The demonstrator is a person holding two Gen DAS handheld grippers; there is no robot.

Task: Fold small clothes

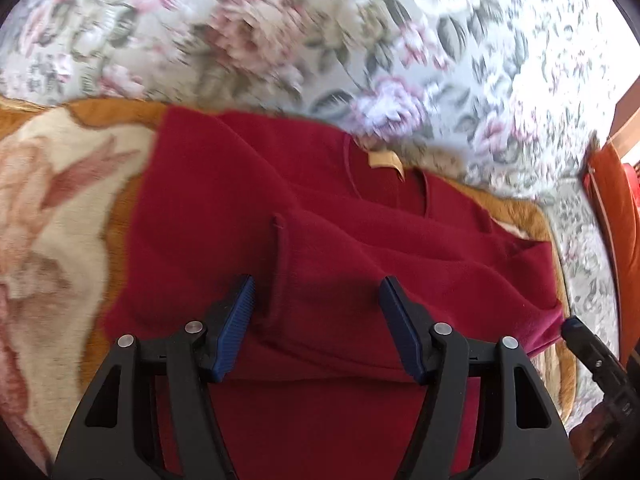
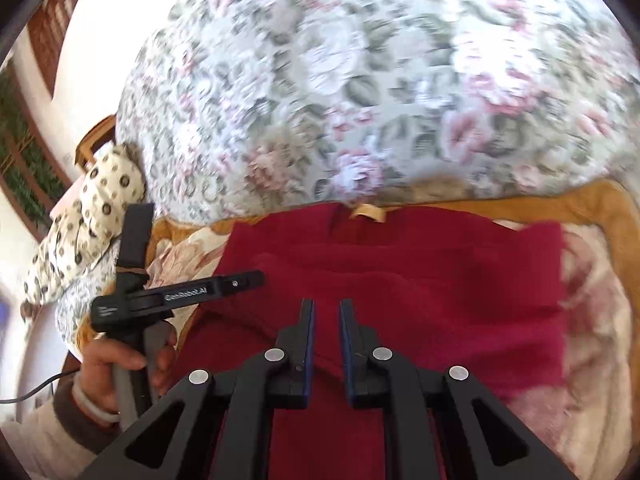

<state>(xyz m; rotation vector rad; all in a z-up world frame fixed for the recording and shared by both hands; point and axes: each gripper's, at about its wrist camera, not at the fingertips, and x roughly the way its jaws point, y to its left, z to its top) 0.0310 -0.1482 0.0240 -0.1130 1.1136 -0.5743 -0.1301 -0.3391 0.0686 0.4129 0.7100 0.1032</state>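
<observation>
Here the red sweater (image 1: pixel 320 240) lay spread on a cream and orange floral blanket (image 1: pixel 60 200), directly ahead of and beneath both grippers. It was a soft, fuzzy, deep red knit, with a tan label (image 1: pixel 386 162) sewn inside the neckline and one sleeve (image 1: pixel 360 276) folded across the body, its cuff edge standing as a short ridge just ahead of the left gripper's left pad.

The left gripper (image 1: pixel 318 300) had its blue pads spread wide apart, poised over the folded sleeve and gripping nothing; whether the pads brushed the cloth could not be told. The right gripper (image 2: pixel 326 312) had its pads drawn near each other with a narrow gap showing between them, nothing visibly pinched, above the sweater's lower body.

The sweater's long axis ran away from the grippers, neckline at the far end toward the floral cushion (image 2: pixel 360 80), hem nearest the grippers. To the right gripper's left, a hand (image 2: pixel 120 364) gripped the other tool's handle.
</observation>
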